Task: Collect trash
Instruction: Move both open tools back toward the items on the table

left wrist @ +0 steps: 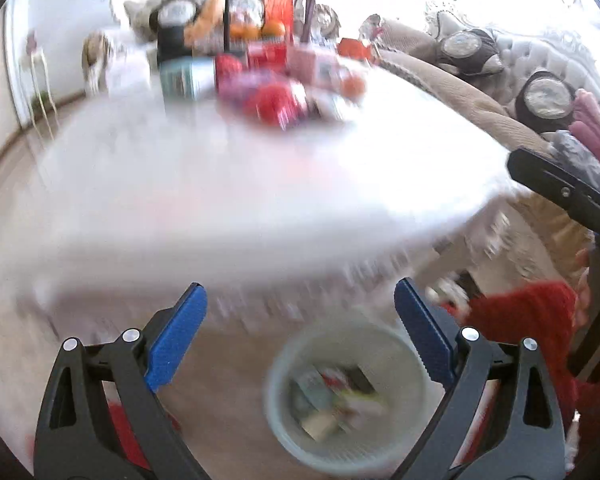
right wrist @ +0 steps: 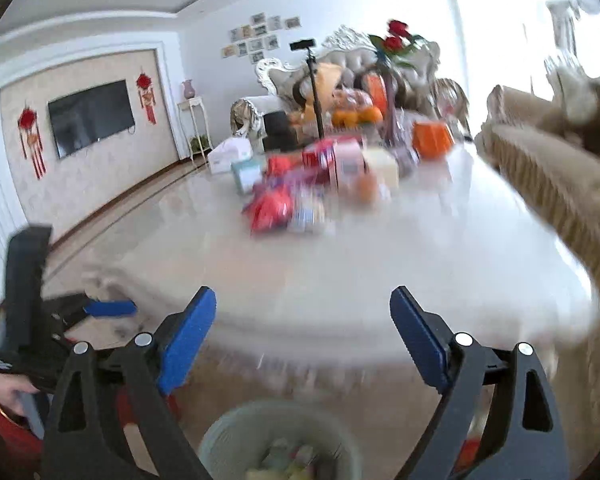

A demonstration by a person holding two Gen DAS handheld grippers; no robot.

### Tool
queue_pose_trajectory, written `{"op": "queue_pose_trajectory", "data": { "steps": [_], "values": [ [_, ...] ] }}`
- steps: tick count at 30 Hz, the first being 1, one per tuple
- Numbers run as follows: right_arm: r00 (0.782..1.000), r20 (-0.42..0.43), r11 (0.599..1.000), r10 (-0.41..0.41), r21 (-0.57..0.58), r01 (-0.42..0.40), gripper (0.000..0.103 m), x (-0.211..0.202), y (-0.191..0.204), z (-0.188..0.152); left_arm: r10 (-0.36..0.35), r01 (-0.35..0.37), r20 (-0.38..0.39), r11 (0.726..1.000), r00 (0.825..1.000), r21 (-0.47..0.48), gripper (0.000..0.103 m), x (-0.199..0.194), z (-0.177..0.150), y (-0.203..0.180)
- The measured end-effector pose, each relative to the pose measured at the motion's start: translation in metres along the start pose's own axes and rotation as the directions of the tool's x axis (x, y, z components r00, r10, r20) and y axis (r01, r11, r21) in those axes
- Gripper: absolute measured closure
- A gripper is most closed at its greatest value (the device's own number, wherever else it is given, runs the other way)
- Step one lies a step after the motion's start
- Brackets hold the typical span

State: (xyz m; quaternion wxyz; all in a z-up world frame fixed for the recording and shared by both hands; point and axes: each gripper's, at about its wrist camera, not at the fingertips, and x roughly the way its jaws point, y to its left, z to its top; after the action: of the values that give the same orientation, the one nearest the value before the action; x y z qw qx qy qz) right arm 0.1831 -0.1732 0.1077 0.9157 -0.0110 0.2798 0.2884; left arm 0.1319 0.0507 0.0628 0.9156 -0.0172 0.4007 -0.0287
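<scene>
— Fingers first: what have yours got?

— Nothing. My left gripper (left wrist: 300,312) stands wide open with only air between the blue pads, and my right gripper (right wrist: 302,316) is spread just as wide and just as empty.

— And below them?

— The trash bin (left wrist: 346,394) sits on the floor on my side of the table, already holding scraps. It lies under both grippers.

— So where's the next piece?

— Farther out, on the white table (left wrist: 228,200): a pile of wrappers and small boxes (right wrist: 296,196) heaped across the far half, straight ahead of both pairs of fingers. Blur hides which way any one piece lies. From the right wrist view the red packet (right wrist: 270,206) is the pile's nearest edge. I judge neither hand clearly closer.
</scene>
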Motion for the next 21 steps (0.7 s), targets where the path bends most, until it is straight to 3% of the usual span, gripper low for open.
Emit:
{"op": "queue_pose_trajectory", "data": {
  "steps": [2, 5, 9, 14, 21],
  "values": [
    [1.000, -0.020, 1.000, 0.003, 0.006, -0.003, 0.018, 0.021, -0.007, 0.020, 0.061, -0.061, -0.004, 0.998, 0.998, 0.013, 0.011, 0.015, 0.037, 0.007],
    [0.997, -0.067, 0.999, 0.036, 0.033, -0.034, 0.018, 0.058, -0.021, 0.049, 0.071, -0.071, -0.012, 0.997, 0.997, 0.014, 0.011, 0.037, 0.077, 0.012],
    [0.995, -0.059, 0.997, -0.081, -0.013, 0.080, 0.018, 0.085, -0.038, 0.070, 0.104, -0.102, -0.052, 0.994, 0.993, 0.036, 0.011, 0.077, 0.115, 0.017],
    [0.981, -0.144, 0.991, -0.132, -0.003, 0.133, 0.018, 0.132, -0.066, 0.090, 0.103, -0.103, -0.086, 0.995, 0.991, 0.002, 0.011, 0.111, 0.139, 0.026],
    [0.970, -0.212, 0.993, -0.116, -0.058, 0.106, 0.018, 0.171, -0.065, 0.090, 0.129, -0.127, -0.105, 0.992, 0.986, 0.023, 0.011, 0.137, 0.158, 0.037]
  ]
}}
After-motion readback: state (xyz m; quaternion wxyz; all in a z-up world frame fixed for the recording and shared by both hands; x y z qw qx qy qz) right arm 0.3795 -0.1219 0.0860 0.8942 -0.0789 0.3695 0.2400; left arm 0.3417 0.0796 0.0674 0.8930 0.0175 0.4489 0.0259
